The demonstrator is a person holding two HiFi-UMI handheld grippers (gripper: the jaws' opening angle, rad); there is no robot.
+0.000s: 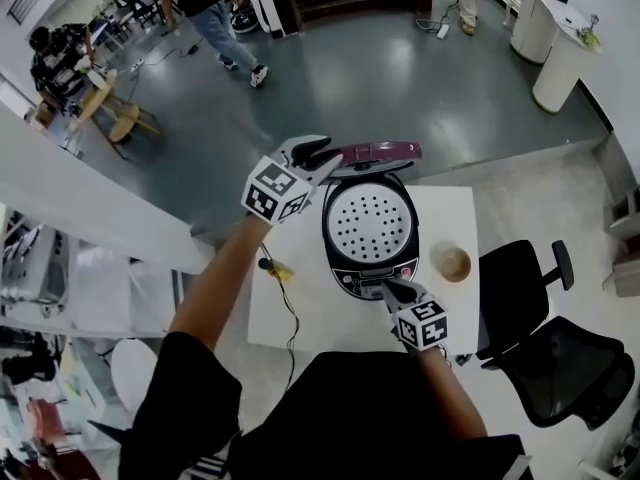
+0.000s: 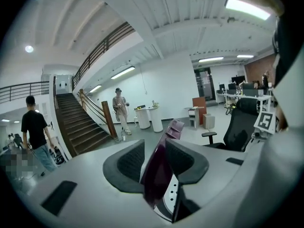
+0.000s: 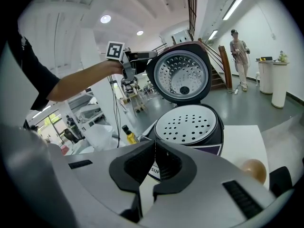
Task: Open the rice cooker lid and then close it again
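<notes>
A black rice cooker [image 1: 368,230] stands on a white table [image 1: 290,318] with its maroon lid [image 1: 370,153] raised upright at the back. A perforated white plate covers the pot. My left gripper [image 1: 318,158] reaches in from the left. In the left gripper view the lid's edge [image 2: 159,175] fills the gap between that gripper's [image 2: 154,151] pads, which are shut on it. My right gripper [image 1: 392,288] sits at the cooker's front panel, shut with nothing between its jaws. The right gripper view shows the cooker [image 3: 190,122], the lid's perforated underside [image 3: 183,75] and the left gripper [image 3: 135,61] at the lid's left rim.
A brown cup [image 1: 451,263] stands on the table to the right of the cooker. A small yellow bottle [image 1: 275,268] and a black cable lie to its left. A black office chair [image 1: 540,318] is beside the table's right edge. People stand on the lower floor beyond.
</notes>
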